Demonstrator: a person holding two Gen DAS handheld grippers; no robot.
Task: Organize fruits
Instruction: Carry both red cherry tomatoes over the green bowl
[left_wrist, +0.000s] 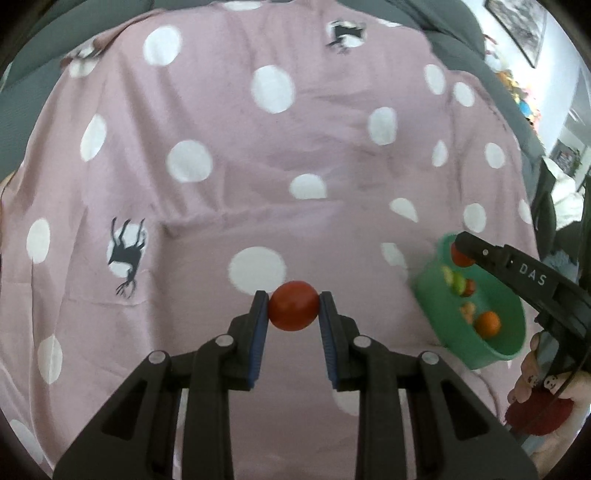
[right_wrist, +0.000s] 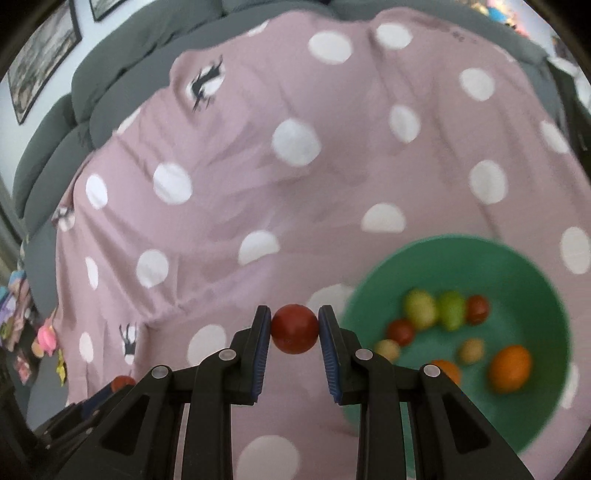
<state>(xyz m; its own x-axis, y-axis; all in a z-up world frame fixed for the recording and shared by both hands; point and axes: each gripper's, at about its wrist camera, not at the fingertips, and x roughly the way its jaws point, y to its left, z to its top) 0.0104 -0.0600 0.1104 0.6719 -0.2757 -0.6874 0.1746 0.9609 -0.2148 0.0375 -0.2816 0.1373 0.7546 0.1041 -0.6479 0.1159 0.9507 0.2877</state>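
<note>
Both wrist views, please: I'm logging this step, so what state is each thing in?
Left gripper: shut on a red fruit.
Right gripper: shut on another red fruit.
Green bowl: upright on the cloth, holding several fruits.
Spotted pink cloth: spread out, wrinkled.

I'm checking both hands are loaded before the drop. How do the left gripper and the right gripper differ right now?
The left gripper hangs over bare dotted cloth, with the green bowl well off to its right; the right gripper sits right beside the bowl's rim. In the left view, the right gripper reaches over the bowl. Both are shut on a round red fruit, the right one's alike.
</note>
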